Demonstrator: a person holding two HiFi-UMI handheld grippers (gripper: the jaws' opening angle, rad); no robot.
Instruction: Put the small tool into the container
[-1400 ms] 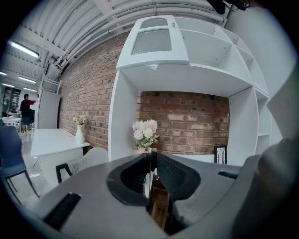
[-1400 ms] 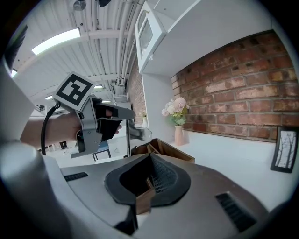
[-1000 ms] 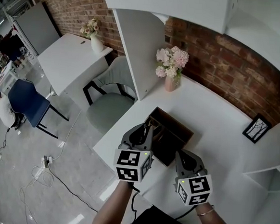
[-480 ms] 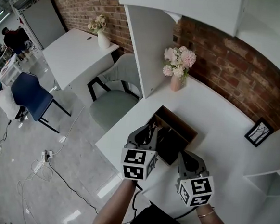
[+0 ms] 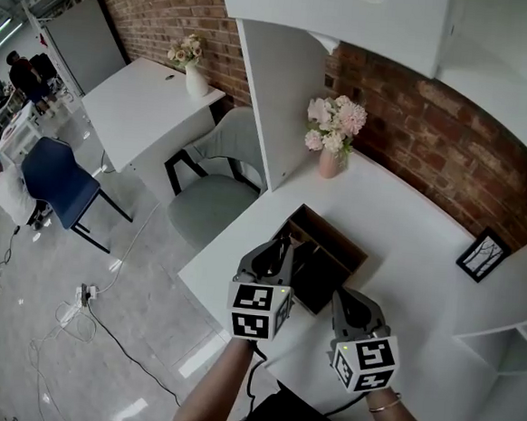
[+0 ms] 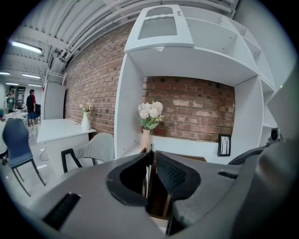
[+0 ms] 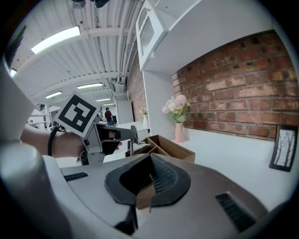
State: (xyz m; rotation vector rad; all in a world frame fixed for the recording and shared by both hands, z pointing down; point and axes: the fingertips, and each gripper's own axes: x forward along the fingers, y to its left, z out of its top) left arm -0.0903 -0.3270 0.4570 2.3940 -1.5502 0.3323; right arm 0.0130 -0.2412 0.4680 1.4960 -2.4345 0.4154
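A brown wooden container (image 5: 331,247) with compartments stands on the white desk (image 5: 416,235). My left gripper (image 5: 284,248) hangs over the container's near-left corner, shut on the small tool (image 6: 148,172), a thin pale metal strip held upright. From the right gripper view the tool (image 7: 131,143) shows as a thin rod pointing down from the left gripper (image 7: 125,135) beside the container (image 7: 164,143). My right gripper (image 5: 346,303) is at the container's near-right edge, shut on a brown wooden wall (image 7: 144,197) of it.
A vase of pink flowers (image 5: 331,138) stands behind the container by a white shelf partition (image 5: 287,89). A small picture frame (image 5: 483,250) leans on the brick wall at the right. The desk's edge runs just left of the container, with a grey chair (image 5: 213,187) below.
The head view has shifted a little. Both grippers stay at the container, the left still shut on the tool over its near-left corner.
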